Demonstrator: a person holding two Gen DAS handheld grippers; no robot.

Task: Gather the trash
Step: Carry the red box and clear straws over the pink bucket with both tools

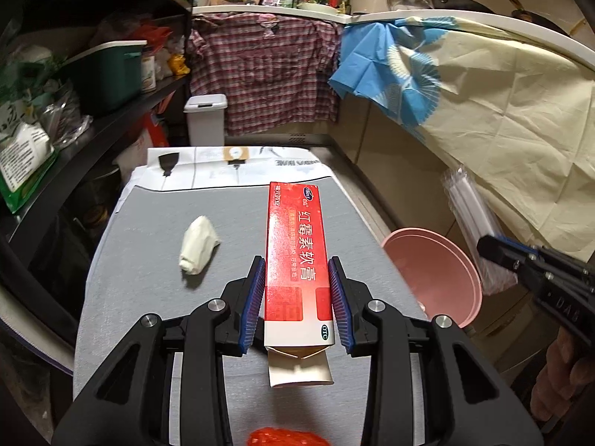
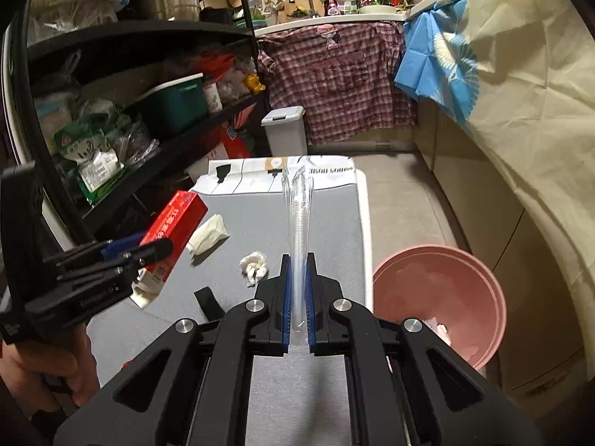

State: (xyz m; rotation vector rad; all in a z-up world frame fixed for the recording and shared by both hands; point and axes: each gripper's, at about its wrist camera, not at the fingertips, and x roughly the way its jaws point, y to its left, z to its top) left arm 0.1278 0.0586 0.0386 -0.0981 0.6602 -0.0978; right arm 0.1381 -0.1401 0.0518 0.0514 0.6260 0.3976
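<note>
L gripper [image 1: 296,299]: jaws partway open, clamped on both long sides of a red medicine box [image 1: 297,256], which is lifted off the grey tabletop [image 1: 148,297]. Box sticks out fwd past the jaws; its open flap end hangs back behind the pads. Ahead-left of the L jaws, a crumpled white paper wad [image 1: 199,245] lies on the tabletop. Below the jaws at the frame's bottom edge, something red [image 1: 286,438], can't tell what.

R gripper [image 2: 297,293]: jaws nearly closed, pinching a thin clear plastic piece [image 2: 298,223] that stands up and fwd out of them. Just left of the R jaws, a small white tissue scrap [image 2: 254,264] on the tabletop. Right of the R jaws, off the tabletop edge and lower, a pink basin [image 2: 446,297] on the floor, w/ a few pale bits inside.
</note>
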